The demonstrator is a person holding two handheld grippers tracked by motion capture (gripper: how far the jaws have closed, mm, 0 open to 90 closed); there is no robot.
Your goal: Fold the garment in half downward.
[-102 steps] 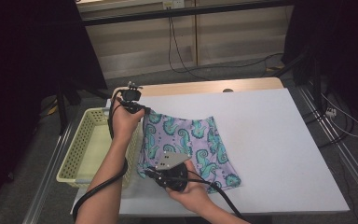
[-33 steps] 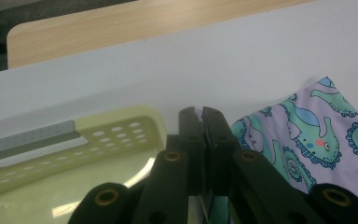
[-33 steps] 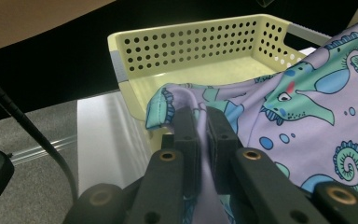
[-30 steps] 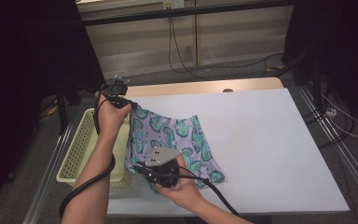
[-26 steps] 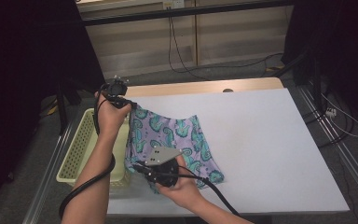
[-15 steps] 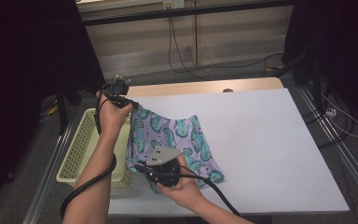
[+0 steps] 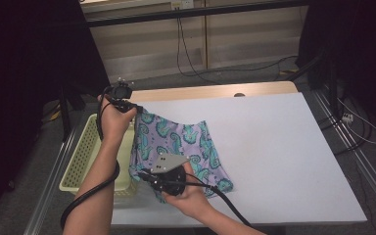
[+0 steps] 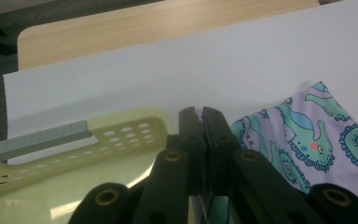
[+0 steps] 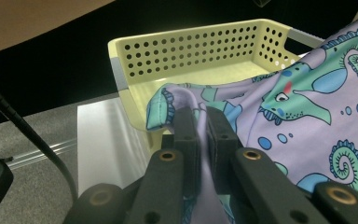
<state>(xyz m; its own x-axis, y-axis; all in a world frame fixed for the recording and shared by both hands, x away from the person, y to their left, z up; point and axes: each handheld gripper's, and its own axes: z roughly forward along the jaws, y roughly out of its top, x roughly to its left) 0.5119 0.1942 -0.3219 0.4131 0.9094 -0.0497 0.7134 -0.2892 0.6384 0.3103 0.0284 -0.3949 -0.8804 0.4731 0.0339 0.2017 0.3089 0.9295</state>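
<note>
step: carrying seahorse-print cloth (image 7: 181, 147) off table's (image 7: 284, 147) left edge to yellow basket (image 7: 85, 154) | L gripper (image 7: 127, 105), R gripper (image 7: 152, 178) both clamped on cloth | next: lower into basket, release

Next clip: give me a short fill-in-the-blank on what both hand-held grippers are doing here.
1. Both hand-held grippers, left and right, are shut on the patterned ____.
2. The cloth is printed with green ____.
3. The perforated basket is pale ____.
4. The cloth's left edge hangs over the ____.

Missing words: cloth; seahorses; yellow; basket
</note>
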